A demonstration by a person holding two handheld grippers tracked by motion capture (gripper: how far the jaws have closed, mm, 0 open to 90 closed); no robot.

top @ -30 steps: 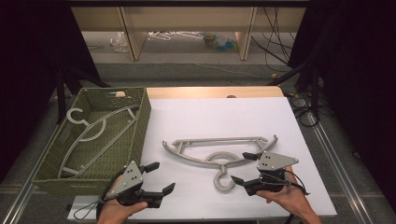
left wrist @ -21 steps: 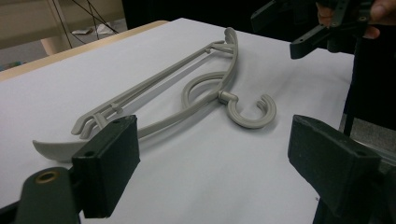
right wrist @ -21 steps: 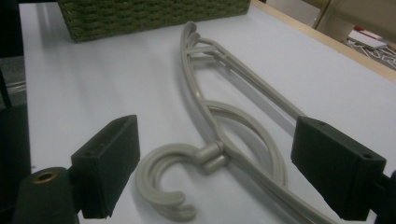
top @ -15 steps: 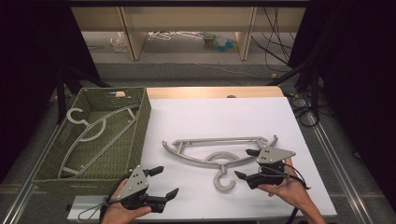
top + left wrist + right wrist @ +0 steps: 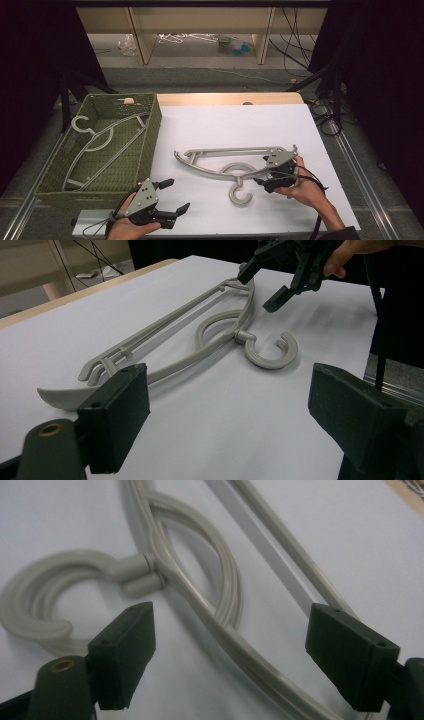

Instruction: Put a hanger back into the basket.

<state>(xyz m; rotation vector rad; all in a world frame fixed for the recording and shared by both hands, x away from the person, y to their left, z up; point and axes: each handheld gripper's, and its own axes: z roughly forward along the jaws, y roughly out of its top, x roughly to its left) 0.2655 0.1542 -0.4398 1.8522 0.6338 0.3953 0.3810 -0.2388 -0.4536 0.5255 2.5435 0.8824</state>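
A grey plastic hanger (image 5: 220, 151) lies flat on the white table top, its hook (image 5: 240, 196) pointing toward the near edge. My right gripper (image 5: 260, 172) is open and low over the hanger's right arm, just right of the hook. In the right gripper view that arm (image 5: 220, 625) runs between the two spread jaws of the right gripper (image 5: 230, 655). My left gripper (image 5: 177, 195) is open near the front edge, apart from the hanger. The left gripper (image 5: 227, 425) looks across at the hanger (image 5: 200, 340) and the right gripper (image 5: 267, 282).
A green woven basket (image 5: 152, 135) stands at the table's left with a second grey hanger (image 5: 107, 137) lying inside. A bare wooden strip (image 5: 225, 98) borders the far edge. Cables (image 5: 325, 115) hang off the right side.
My right gripper has moved forward and left, down onto the hanger's right arm. My left gripper has shifted a little to the right along the front edge. The hanger has not moved.
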